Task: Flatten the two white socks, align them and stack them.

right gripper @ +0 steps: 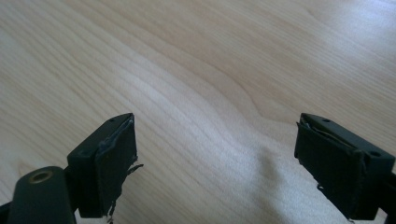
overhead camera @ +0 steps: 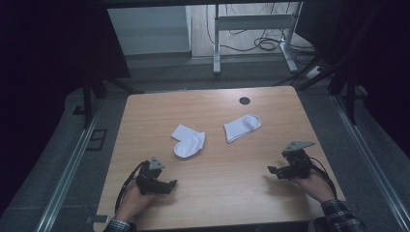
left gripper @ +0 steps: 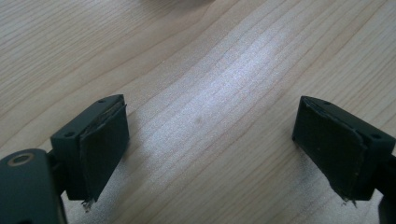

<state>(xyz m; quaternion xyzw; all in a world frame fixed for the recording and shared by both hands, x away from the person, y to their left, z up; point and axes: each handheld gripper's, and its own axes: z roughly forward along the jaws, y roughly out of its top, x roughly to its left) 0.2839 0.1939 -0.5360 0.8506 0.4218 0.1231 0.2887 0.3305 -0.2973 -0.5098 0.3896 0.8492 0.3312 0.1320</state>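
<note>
Socks: two white ones, the things nearest my jaws and so the work in hand.
Landmark: the dark round hole (overhead camera: 244, 100) near the far edge of the table (overhead camera: 145, 111).
Right-hand sock (overhead camera: 242, 127): just on the near side of the hole, lying flat and slanted, cuff end toward me.
Left-hand sock (overhead camera: 188, 142): nearer to me and to the left of the hole, bent over on itself; apart from the other sock, not touching it.
Left gripper (overhead camera: 168, 185): well to the near left of the hole, low over bare wood; my jaws stand wide apart and have hold of nothing. The left gripper view (left gripper: 212, 140) shows bare grain between my pads.
Right gripper (overhead camera: 271, 170): well to the near right of the hole, jaws likewise spread wide and empty (right gripper: 217, 154).
Reason for placing: I judge both jaws are spread so each can close on a sock.
Reason for the socks' lie: loose and unpaired, so pairing or folding looks not yet begun.
</note>
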